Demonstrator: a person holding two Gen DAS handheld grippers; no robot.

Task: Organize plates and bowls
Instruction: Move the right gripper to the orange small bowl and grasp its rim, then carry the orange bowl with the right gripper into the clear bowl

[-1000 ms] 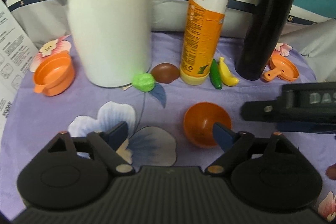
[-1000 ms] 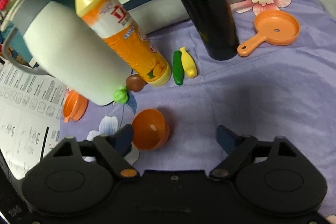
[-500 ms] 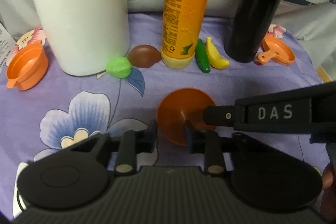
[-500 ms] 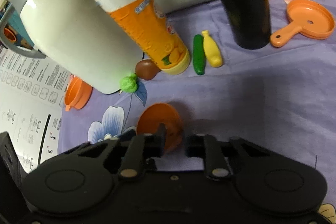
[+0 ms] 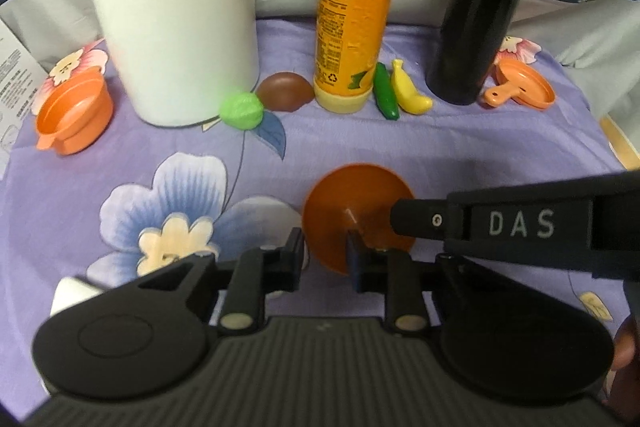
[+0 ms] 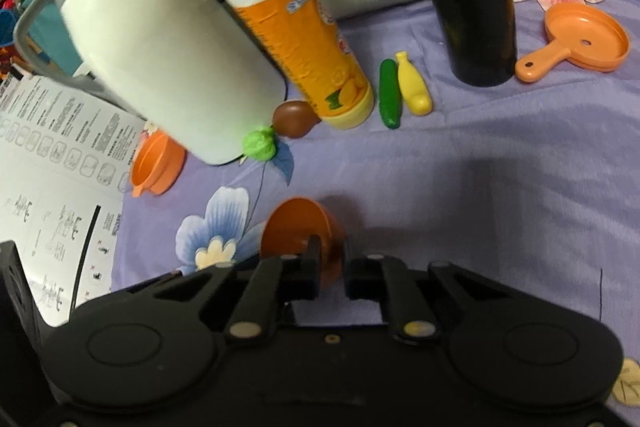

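A small orange bowl (image 5: 352, 205) lies tilted on the purple flowered cloth (image 5: 160, 155), its opening toward the left wrist camera. My left gripper (image 5: 325, 253) is shut on the bowl's near rim. My right gripper (image 6: 330, 261) is shut on the same bowl (image 6: 296, 225), one finger inside it, and shows in the left wrist view as a black bar marked DAS (image 5: 520, 223). An orange pot (image 5: 74, 113) sits far left. An orange pan (image 5: 522, 89) lies far right.
A white jug (image 5: 172, 15), an orange bottle (image 5: 352, 7) and a black flask (image 5: 480, 3) stand in a row at the back. Toy green ball (image 5: 241, 109), brown piece (image 5: 285, 93), cucumber (image 5: 386, 91) and banana (image 5: 408, 91) lie at their feet. A printed sheet (image 6: 52, 187) lies left.
Both grippers were open a second ago, closed on the orange bowl from either side, and now hold its rim. The bowl has tipped slightly toward the cameras.
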